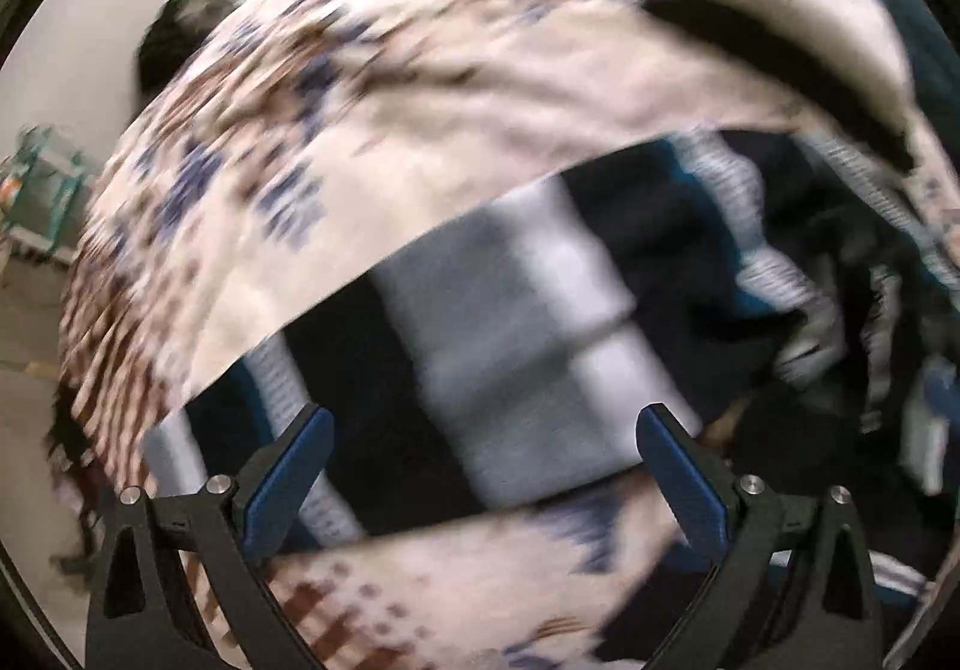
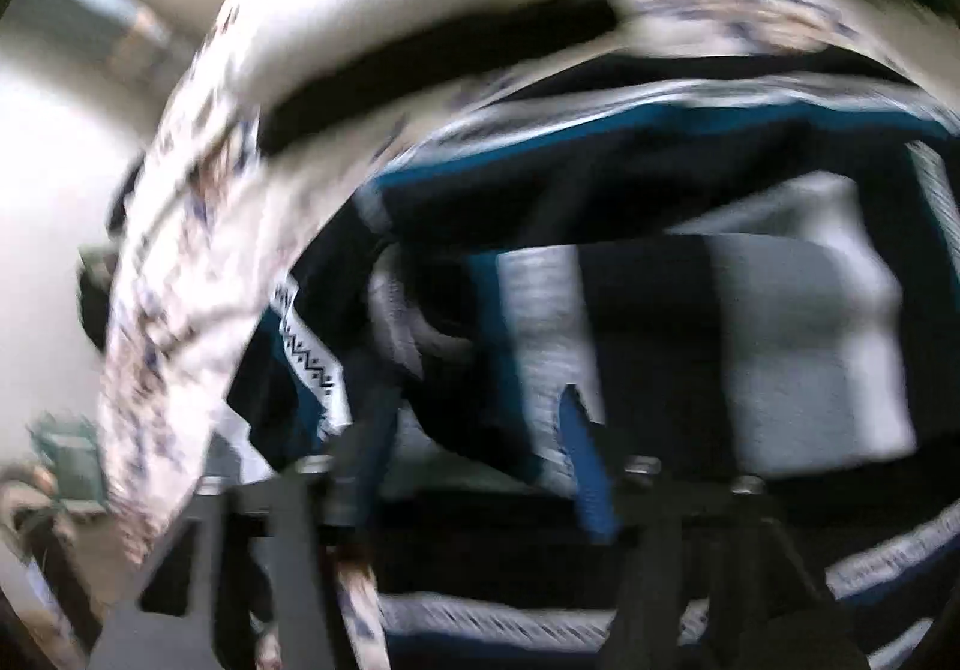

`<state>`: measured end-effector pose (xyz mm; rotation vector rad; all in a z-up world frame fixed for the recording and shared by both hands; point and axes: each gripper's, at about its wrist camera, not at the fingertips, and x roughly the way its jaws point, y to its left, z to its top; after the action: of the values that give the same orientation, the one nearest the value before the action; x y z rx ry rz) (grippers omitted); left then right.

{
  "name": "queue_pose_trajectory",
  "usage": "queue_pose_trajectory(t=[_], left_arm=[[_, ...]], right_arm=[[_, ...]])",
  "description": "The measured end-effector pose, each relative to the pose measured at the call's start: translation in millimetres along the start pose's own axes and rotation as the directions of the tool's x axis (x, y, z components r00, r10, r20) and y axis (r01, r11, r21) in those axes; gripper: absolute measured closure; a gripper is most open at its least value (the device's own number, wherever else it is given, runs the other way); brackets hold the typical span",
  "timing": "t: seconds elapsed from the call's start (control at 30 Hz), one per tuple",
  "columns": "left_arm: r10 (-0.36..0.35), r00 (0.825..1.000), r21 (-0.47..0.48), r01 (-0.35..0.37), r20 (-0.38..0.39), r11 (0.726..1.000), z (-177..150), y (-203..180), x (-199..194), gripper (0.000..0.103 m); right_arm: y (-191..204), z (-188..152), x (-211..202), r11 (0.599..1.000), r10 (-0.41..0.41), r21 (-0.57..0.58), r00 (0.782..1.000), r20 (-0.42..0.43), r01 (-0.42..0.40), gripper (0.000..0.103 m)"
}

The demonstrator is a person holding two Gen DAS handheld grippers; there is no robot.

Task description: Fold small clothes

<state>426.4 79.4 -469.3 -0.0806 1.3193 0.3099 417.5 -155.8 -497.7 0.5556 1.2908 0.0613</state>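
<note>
Both views are motion-blurred, so this is coarse.

Landmark: the grey/black/white striped garment [image 1: 522, 322], folded, lying on the dark patterned blanket [image 1: 708, 202].

Left gripper [image 1: 483, 466]: jaws spread wide, nothing between the blue pads [image 1: 288, 478]. The garment sits dead ahead of it and just beyond the tips; its stripes run away from the gripper, while the long axis looks to lie across the view, though I can't confirm that. A cream floral cloth [image 1: 336, 118] arcs beyond the garment and also shows below the pads.

Right gripper [image 2: 474, 442]: too smeared, so I can't tell whether it is released or clenched. One blue pad [image 2: 585, 466] reads clearly. The garment [image 2: 780, 346] lies ahead and to its right; the cream cloth [image 2: 198, 262] is to the left.

The left looks nearer and better squared to the garment, so I'd judge it the likelier one to grab.

Count: 1 striped garment, 1 cream cloth, 1 blanket, 2 grippers.
</note>
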Motion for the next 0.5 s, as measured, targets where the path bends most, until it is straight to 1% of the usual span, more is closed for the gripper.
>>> queue_pose_trajectory(t=[0.07,0.13,0.17,0.27,0.3,0.33,0.37,0.4,0.43,0.47,0.5], left_arm=[[-0.064,0.998,0.024,0.064,0.007,0.998,13,-20,-4,0.0],[-0.131,0.991,0.058,0.13,0.013,0.99,31,-50,-2,0.0],[-0.142,0.99,0.072,0.14,0.012,0.987,37,-60,0,0.0],[-0.163,0.987,0.139,0.162,-0.007,0.977,59,-105,17,0.0],[-0.162,0.986,0.173,0.164,-0.026,0.971,66,-122,26,0.0],[-0.167,0.985,0.205,0.173,-0.042,0.963,70,-136,32,0.006],[-0.153,0.987,0.25,0.162,-0.055,0.955,73,-152,39,0.01],[-0.124,0.99,0.31,0.141,-0.073,0.94,74,-169,49,0.018],[-0.111,0.99,0.353,0.135,-0.087,0.926,73,-181,55,0.036],[-0.097,0.991,0.409,0.128,-0.095,0.904,69,-194,62,0.052],[-0.104,0.99,0.435,0.135,-0.095,0.89,66,-199,63,0.079]], right_arm=[[-39,-2,-29,0.996,-0.059,0.064,0.998,0.019,0.058,0.038],[-81,-8,-52,0.986,-0.113,0.128,0.993,0.022,0.109,0.038],[-103,-13,-61,0.976,-0.154,0.157,0.988,0.022,0.149,0.038],[-149,-21,-70,0.947,-0.226,0.236,0.974,0.011,0.217,0.038],[-161,-15,-74,0.937,-0.243,0.261,0.97,0.007,0.233,0.038],[-174,-17,-74,0.927,-0.256,0.287,0.967,0.007,0.243,0.038],[-184,-18,-73,0.917,-0.263,0.313,0.965,0.005,0.248,0.038],[-196,-15,-76,0.908,-0.269,0.334,0.963,0.003,0.252,0.038],[-204,-16,-76,0.9,-0.273,0.354,0.962,0.004,0.254,0.038],[-213,-17,-76,0.892,-0.274,0.375,0.962,0.006,0.252,0.038],[-218,-17,-76,0.887,-0.277,0.386,0.961,0.005,0.254,0.038]])
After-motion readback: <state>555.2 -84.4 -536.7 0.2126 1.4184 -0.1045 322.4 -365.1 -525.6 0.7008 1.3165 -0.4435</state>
